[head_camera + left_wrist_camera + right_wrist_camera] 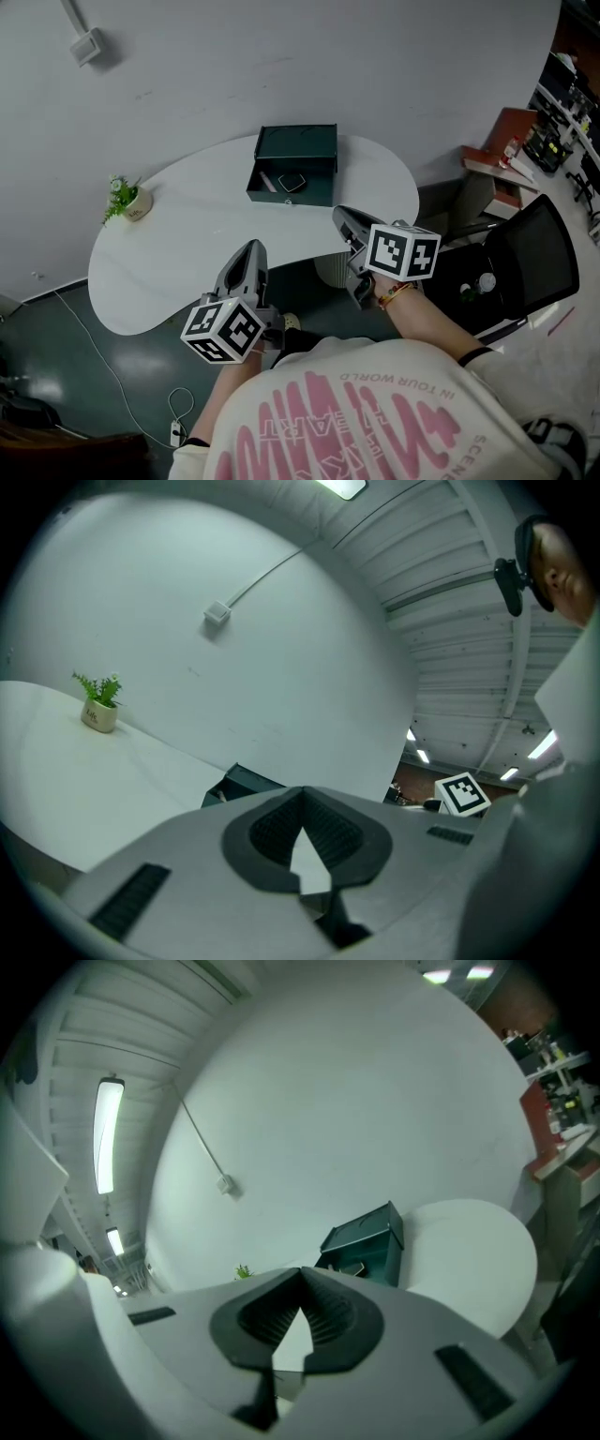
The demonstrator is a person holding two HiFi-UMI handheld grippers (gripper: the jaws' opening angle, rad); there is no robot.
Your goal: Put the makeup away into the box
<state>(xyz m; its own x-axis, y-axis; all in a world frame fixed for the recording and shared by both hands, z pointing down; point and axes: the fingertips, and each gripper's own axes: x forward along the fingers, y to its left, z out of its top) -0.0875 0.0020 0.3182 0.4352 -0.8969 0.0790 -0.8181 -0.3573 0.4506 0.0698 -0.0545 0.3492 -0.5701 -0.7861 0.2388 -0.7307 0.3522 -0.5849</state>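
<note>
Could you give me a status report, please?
Left gripper, right gripper shut, empty. Open dark green box on white table, makeup inside. Nothing in the way.

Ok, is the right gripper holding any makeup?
No, the right gripper is shut, and nothing shows between its jaws.

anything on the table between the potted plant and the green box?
Nothing. In the head view, the stretch of white tabletop between the potted plant and the open green box is bare.
</note>
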